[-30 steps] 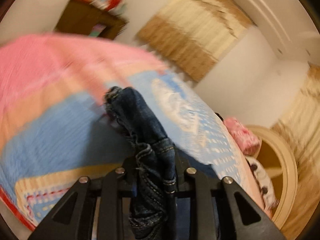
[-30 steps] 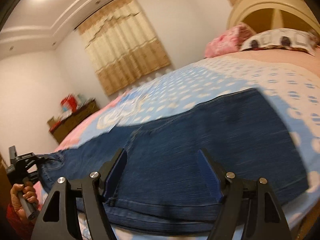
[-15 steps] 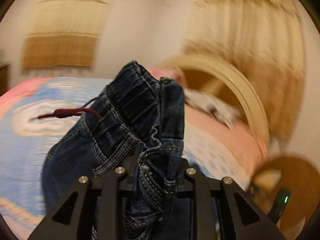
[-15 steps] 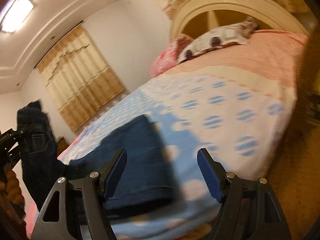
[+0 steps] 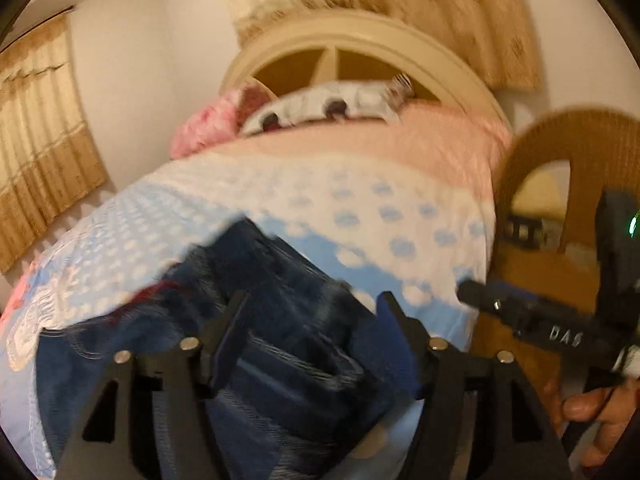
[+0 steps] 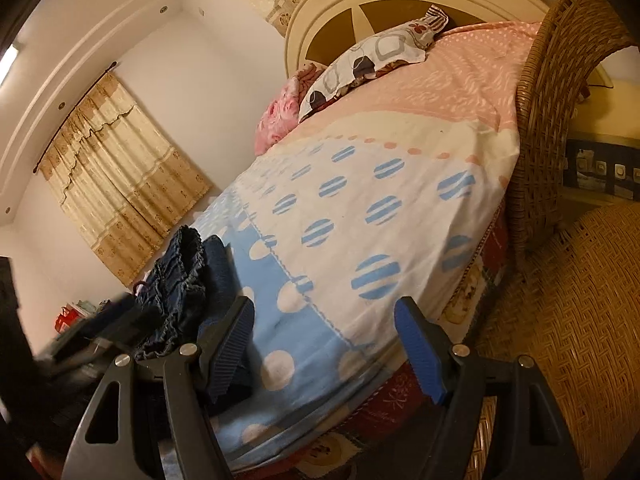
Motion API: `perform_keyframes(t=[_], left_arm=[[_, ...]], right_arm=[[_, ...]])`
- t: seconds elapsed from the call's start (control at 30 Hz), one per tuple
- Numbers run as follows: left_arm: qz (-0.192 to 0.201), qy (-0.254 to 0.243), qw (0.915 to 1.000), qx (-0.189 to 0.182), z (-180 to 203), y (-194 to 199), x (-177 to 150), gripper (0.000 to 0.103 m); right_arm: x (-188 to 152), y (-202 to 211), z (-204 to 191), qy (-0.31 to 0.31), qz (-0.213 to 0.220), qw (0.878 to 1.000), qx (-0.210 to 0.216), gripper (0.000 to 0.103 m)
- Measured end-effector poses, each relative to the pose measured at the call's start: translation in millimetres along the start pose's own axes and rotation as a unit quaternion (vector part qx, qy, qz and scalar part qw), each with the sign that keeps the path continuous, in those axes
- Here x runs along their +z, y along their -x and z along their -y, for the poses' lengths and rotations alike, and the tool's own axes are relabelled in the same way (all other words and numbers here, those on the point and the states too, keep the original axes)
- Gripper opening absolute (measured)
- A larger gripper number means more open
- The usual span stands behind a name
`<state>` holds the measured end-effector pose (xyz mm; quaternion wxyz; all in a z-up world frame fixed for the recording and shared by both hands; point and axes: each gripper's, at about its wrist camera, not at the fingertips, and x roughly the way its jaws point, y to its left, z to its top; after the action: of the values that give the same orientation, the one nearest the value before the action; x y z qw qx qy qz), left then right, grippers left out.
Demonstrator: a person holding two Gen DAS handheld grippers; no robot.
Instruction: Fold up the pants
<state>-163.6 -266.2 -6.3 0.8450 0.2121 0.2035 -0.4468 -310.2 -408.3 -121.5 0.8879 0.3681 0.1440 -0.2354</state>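
My left gripper point(image 5: 310, 332) has just been opening; its jaws now stand spread over the dark blue denim pants point(image 5: 288, 344), whose bunched cloth lies between the blue pads without either pad pressing it, as far as the blur lets me judge. The pants sit heaped near the foot edge of the bed's blue, white and pink dotted quilt point(image 5: 380, 200). My right gripper point(image 6: 324, 348) is spread wide with nothing in it, hanging over the quilt's edge. From there the pants point(image 6: 180, 280) show as a crumpled mound, partly hidden behind my left tool. A woven wicker chair point(image 6: 552, 120) stands beside the bed, cut off by the frame.
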Motion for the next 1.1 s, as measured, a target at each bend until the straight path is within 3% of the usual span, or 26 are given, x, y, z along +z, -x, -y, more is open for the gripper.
perform_keyframes(t=[0.1, 0.17, 0.23, 0.27, 0.3, 0.4, 0.57, 0.73, 0.83, 0.87, 0.9, 0.97, 1.03, 1.1], left_arm=[[0.008, 0.076, 0.9969, 0.02, -44, 20, 5, 0.081], [0.009, 0.12, 0.9914, 0.051, -73, 29, 4, 0.083], [0.006, 0.162, 0.9818, 0.099, -110, 44, -7, 0.087], [0.004, 0.177, 0.9779, 0.112, -120, 45, -17, 0.087], [0.001, 0.189, 0.9743, 0.122, -130, 50, -24, 0.087], [-0.007, 0.22, 0.964, 0.15, -158, 65, -55, 0.088], [-0.021, 0.276, 0.9457, 0.17, -188, 78, -89, 0.092], [-0.011, 0.285, 0.9414, 0.18, -195, 92, -100, 0.092], [-0.011, 0.284, 0.9398, 0.189, -199, 94, -106, 0.099], [-0.016, 0.288, 0.9381, 0.192, -202, 93, -111, 0.099], [-0.021, 0.292, 0.9367, 0.193, -205, 92, -113, 0.099], [-0.033, 0.301, 0.9338, 0.19, -209, 87, -119, 0.099], [-0.039, 0.303, 0.9332, 0.189, -211, 85, -122, 0.099], [-0.038, 0.298, 0.9342, 0.192, -210, 86, -122, 0.099]], right_arm=[[4, 5, -12, 0.016, 0.005, 0.999, 0.027, 0.074], [8, 9, -30, 0.045, 0.004, 0.997, 0.068, 0.074], [9, 12, -52, 0.081, 0.004, 0.99, 0.111, 0.065], [7, 12, -69, 0.111, -0.006, 0.984, 0.142, 0.051], [6, 10, -78, 0.123, -0.015, 0.98, 0.156, 0.045], [-3, -6, -111, 0.155, -0.051, 0.965, 0.206, 0.045], [-12, -49, -153, 0.238, -0.087, 0.947, 0.196, 0.045], [-9, -110, -173, 0.277, -0.131, 0.94, 0.147, 0.045], [-15, -115, -177, 0.295, -0.124, 0.936, 0.145, 0.047], [-18, -112, -179, 0.307, -0.121, 0.933, 0.142, 0.042], [-21, -110, -180, 0.321, -0.126, 0.927, 0.146, 0.03], [-25, -101, -177, 0.342, -0.125, 0.92, 0.146, 0.019], [-24, -96, -174, 0.358, -0.117, 0.916, 0.139, 0.016], [-18, -86, -170, 0.358, -0.094, 0.921, 0.12, 0.015]])
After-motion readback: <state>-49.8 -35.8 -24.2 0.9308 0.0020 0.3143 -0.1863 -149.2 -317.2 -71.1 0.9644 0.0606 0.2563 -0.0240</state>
